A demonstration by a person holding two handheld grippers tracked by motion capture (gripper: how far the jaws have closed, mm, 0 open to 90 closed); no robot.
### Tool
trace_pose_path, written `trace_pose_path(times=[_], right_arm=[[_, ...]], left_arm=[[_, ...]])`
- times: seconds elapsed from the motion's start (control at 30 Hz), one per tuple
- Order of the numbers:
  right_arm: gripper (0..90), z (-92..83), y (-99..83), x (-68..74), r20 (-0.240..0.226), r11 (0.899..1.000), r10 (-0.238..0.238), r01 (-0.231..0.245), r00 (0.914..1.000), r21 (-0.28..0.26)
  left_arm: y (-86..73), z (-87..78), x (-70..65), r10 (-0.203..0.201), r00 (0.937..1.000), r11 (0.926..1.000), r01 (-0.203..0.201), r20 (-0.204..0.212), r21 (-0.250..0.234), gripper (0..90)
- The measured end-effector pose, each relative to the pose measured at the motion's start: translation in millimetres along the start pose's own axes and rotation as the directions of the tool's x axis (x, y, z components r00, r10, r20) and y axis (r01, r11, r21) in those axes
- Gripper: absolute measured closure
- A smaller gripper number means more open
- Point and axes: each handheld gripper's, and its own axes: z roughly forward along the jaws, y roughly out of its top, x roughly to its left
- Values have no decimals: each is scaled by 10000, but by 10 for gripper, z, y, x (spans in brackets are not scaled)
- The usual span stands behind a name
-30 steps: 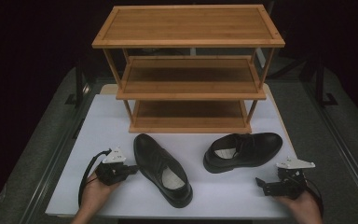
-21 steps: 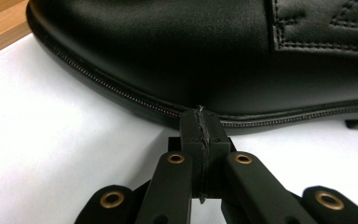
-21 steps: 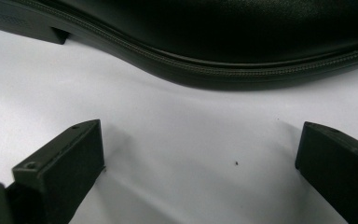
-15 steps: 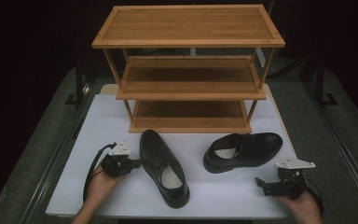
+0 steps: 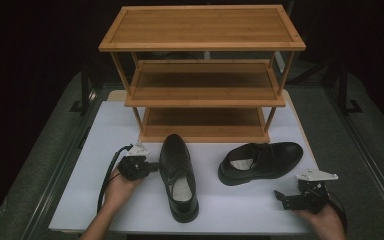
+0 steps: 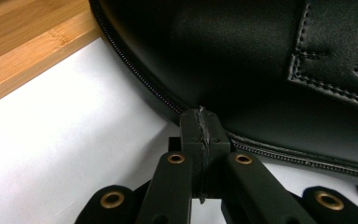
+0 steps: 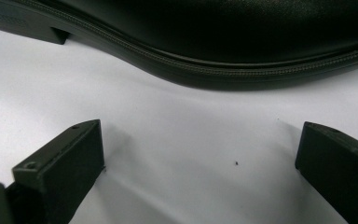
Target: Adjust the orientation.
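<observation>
Two black leather shoes lie on the white table top (image 5: 105,200). The left shoe (image 5: 178,175) points its toe at the rack. My left gripper (image 5: 154,166) is shut with nothing between its jaws, and its tip (image 6: 200,122) presses against the left shoe's side (image 6: 242,60) at the sole edge. The right shoe (image 5: 260,161) lies sideways, toe to the right. My right gripper (image 5: 281,196) is open near the front right edge, a short way from that shoe's sole (image 7: 191,70), with only bare table between its jaws.
A three-shelf bamboo rack (image 5: 202,75) stands at the back of the table, its bottom shelf (image 5: 205,125) just behind the shoes. Its base edge (image 6: 23,46) lies close to the left shoe's toe. Dark floor and metal rails surround the table.
My left gripper has moved right and away from the front edge against the left shoe, which has swung from a diagonal to pointing straight at the rack. The right gripper has stayed still.
</observation>
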Motion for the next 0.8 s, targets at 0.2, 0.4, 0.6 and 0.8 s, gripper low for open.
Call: trace_pose_path(times=[0.2,0.4,0.6,0.8], right_arm=[[5,1,1,-1,-3,10000,-12,12,10000,8],[5,1,1,-1,-3,10000,-9,9,10000,0],[6,0,-1,0,-3,10000,3,-3,10000,-1],[5,1,1,-3,-11,10000,-10,10,10000,3]], left_arm=[[-3,8,16,-74,9999,9999,75,98,-71,900],[14,42,42,-218,9995,9996,221,211,-174,900],[129,144,37,38,10000,10000,-38,53,-72,900],[124,150,58,-2,9998,9999,5,179,-135,900]])
